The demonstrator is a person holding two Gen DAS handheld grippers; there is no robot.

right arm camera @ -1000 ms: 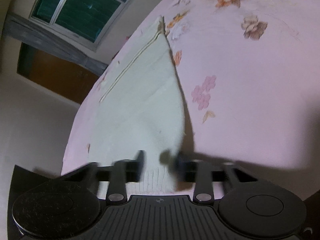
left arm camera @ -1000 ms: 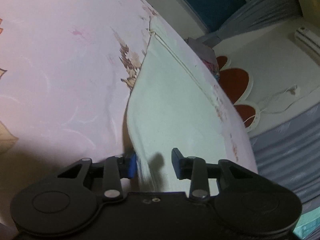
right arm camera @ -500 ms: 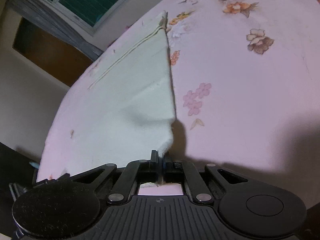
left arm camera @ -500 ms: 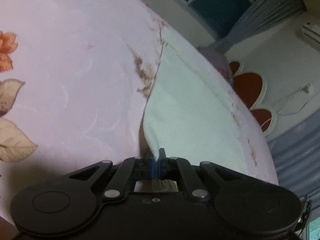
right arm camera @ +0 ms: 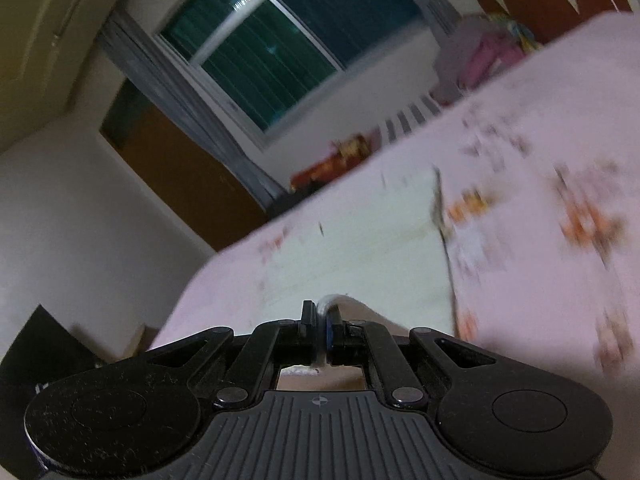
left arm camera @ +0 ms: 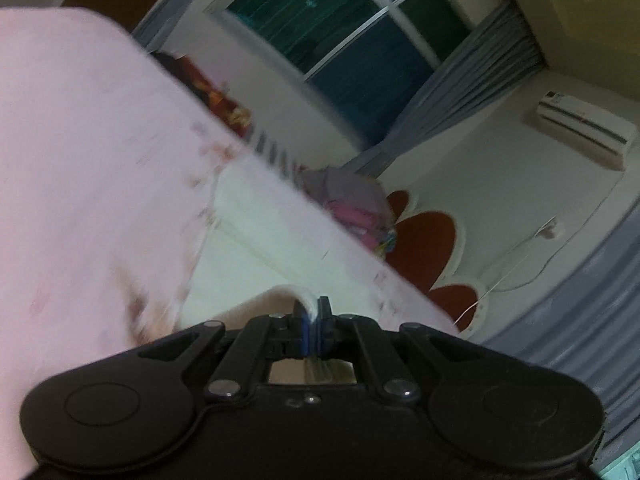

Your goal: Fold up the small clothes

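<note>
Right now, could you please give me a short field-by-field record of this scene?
surface: pink floral bedsheet
garment: pale white cloth, far part lying on the sheet, near edge raised
left gripper: shut on the garment's near edge
right gripper: shut on the garment's near edge
background: window, grey curtain, air conditioner
image quality: motion-blurred
</note>
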